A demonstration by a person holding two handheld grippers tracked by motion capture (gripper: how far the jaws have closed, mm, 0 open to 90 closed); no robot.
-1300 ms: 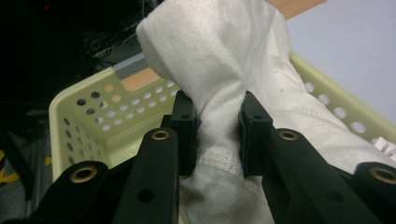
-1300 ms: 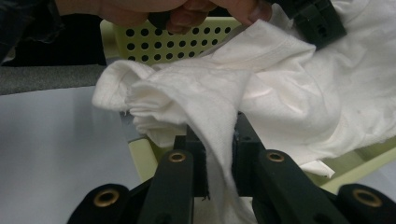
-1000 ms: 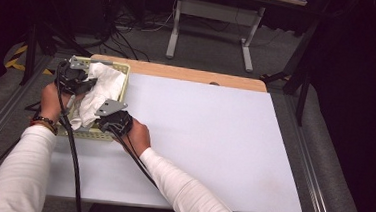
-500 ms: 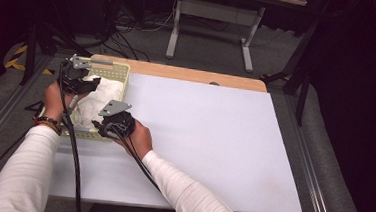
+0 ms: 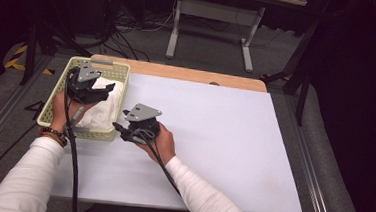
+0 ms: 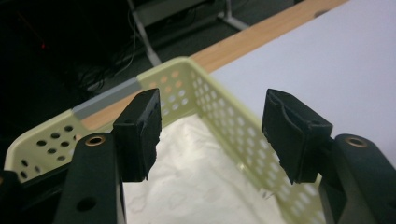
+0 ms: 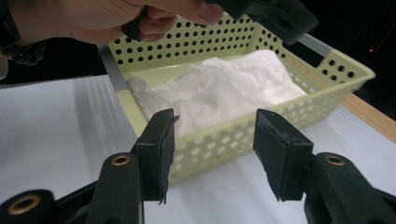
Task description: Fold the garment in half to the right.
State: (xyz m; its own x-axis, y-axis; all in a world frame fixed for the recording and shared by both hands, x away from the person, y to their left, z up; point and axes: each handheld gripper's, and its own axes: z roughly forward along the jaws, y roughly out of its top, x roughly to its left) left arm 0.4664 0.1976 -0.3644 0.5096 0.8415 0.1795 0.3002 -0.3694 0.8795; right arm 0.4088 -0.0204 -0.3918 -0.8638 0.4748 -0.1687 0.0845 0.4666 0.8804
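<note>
A crumpled white cloth point(image 5: 101, 107) lies inside a pale yellow perforated plastic basket point(image 5: 58, 95), which stands at the near-left part of the white tabletop point(image 5: 224, 138); a strip of light wooden board point(image 5: 198, 75) shows along the tabletop's far edge. In the right gripper view the cloth point(image 7: 219, 91) fills most of the basket's floor and sits below the rim of the basket point(image 7: 219, 135).

The left gripper point(image 5: 102, 91) hangs over the basket, above the cloth, held in the person's left hand point(image 5: 65, 115), whose wrist bears a beaded bracelet point(image 5: 53, 134). In the left gripper view its black fingers point(image 6: 140, 133) stand apart with nothing between them; the cloth point(image 6: 201, 186) lies below and the far wall of the basket point(image 6: 187, 88) lies beyond. These fingers have just been opening and are released.

The right gripper point(image 5: 119, 130) is just outside the basket's near-right corner, over the tabletop, held in the right hand point(image 5: 161, 141). In the right gripper view its fingers point(image 7: 161, 144) point at the basket's side wall, spread apart and grasping nothing; they too have just been opening. The left hand point(image 7: 112, 18) with its gripper shows above the basket at the top of that view.

Both forearms wear white sleeves point(image 5: 25, 180), and a black cable point(image 5: 74, 168) trails from the left gripper down across the tabletop's near edge.
</note>
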